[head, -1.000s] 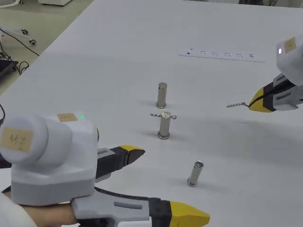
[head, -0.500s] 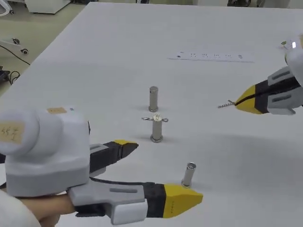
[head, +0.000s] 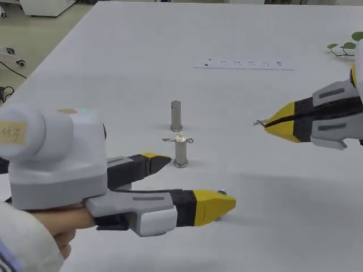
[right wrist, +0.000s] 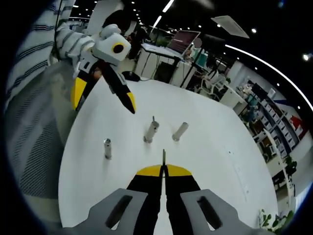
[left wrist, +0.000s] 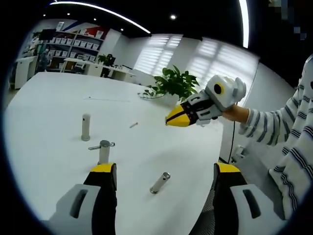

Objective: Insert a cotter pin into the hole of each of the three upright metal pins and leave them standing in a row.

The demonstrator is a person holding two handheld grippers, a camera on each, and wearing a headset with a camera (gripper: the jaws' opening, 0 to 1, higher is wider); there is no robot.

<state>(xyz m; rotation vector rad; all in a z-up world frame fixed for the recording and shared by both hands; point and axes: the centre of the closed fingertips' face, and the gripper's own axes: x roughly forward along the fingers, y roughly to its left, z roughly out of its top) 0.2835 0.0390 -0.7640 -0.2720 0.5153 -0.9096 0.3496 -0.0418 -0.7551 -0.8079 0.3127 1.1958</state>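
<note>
Mostly the trouble is the nearest metal pin (head: 222,192): in the head view the left gripper (head: 199,182) has its lower jaw across it, so I see just the cap. The left gripper view shows it whole, between the widely spread jaws, but the fisheye makes it look tilted and I cannot tell whether it truly leans. The right gripper (head: 267,124) is cut off by the frame edge; its jaws are pressed together on a cotter pin (head: 260,122), with a short, thin end poking out in the air, well apart from the pins. The middle pin (head: 181,151) stands upright on the white table (head: 142,68) with a cotter pin through its top (head: 177,139). The far pin (head: 176,115) stands just behind it, and its hole is too small for me to make out. A small sliver on the table (left wrist: 133,125) is too faint to name.

A second ago the nearest pin stood in plain sight beyond the left gripper's lower jaw; now that jaw covers it. My camera has shifted, so I won't call that a move of the pin. The three pins hold the same layout, and more of the right gripper's body shows.
</note>
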